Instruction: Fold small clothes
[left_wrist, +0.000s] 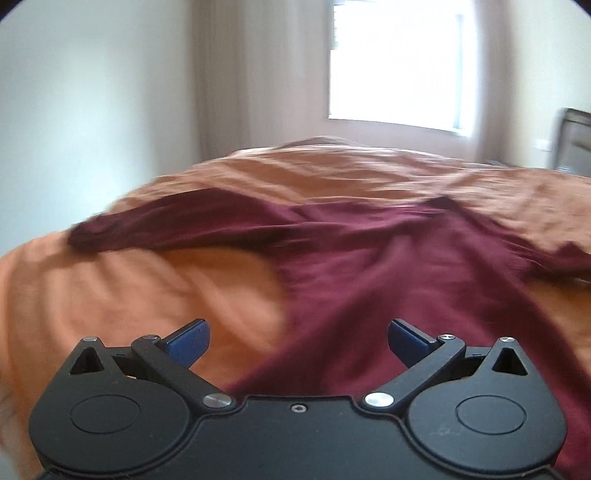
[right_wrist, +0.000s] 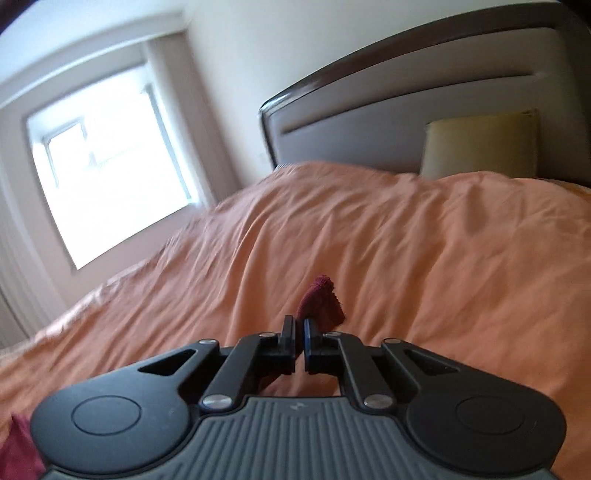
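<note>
A maroon long-sleeved garment (left_wrist: 388, 266) lies spread over the orange bedcover (left_wrist: 110, 288), one sleeve stretched to the left and the other to the right. My left gripper (left_wrist: 299, 338) hovers over its lower body, open, with nothing between the blue pads (left_wrist: 186, 338). In the right wrist view my right gripper (right_wrist: 300, 332) is shut on a small bunch of the maroon garment (right_wrist: 321, 299), which sticks up past the fingertips above the orange bedcover (right_wrist: 424, 258). More maroon cloth shows at the bottom left corner.
A padded headboard (right_wrist: 406, 122) with a dark wooden frame and a yellow pillow (right_wrist: 480, 144) stand at the far end of the bed. A bright window (left_wrist: 395, 62) with curtains lies beyond the bed. The left edge of the bed meets a white wall.
</note>
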